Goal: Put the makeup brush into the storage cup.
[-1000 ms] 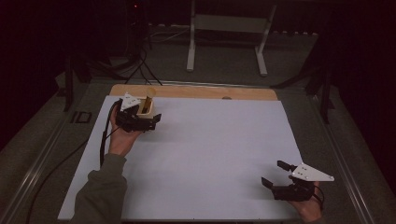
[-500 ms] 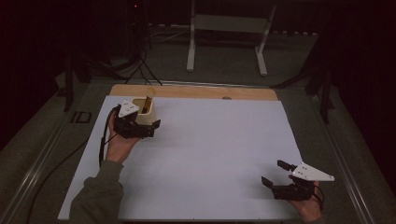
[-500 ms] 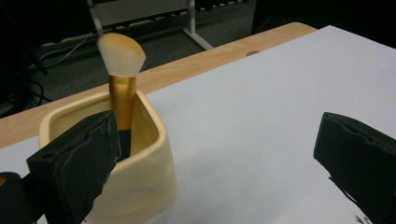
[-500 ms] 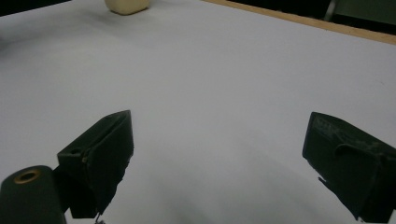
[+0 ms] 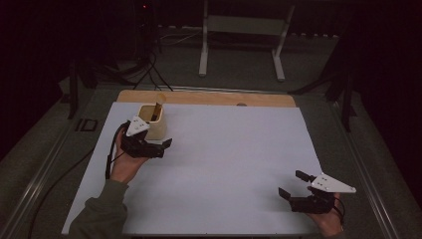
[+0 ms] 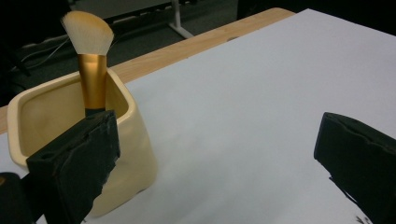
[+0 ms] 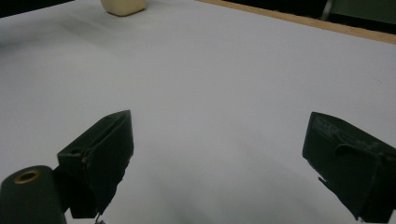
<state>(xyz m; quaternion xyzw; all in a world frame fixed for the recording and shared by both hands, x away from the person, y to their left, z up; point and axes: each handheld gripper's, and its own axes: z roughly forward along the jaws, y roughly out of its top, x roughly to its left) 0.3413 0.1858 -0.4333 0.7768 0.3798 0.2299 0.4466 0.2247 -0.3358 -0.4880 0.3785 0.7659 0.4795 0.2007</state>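
Nearest, at lower right of the high view: right gripper (image 5: 293,191), jaws spread wide over bare white sheet (image 5: 239,164), grasping nothing, parked apparently out of the way. Farther up, left of centre: left gripper (image 5: 161,148), likewise released and empty, just beside the cream cup (image 5: 152,122), seemingly poised for work there. Inside the cup, upper left in the left gripper view: gold-handled brush (image 6: 92,70), upright, bristles up, leaning on the rim.

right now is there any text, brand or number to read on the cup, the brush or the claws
None can be read.
cup: plain cream walls, no label.
brush: bare gold ferrule, no brand visible.
right claw: faint raised marks on one jaw, too blurred to read.
left claw: no marking visible.
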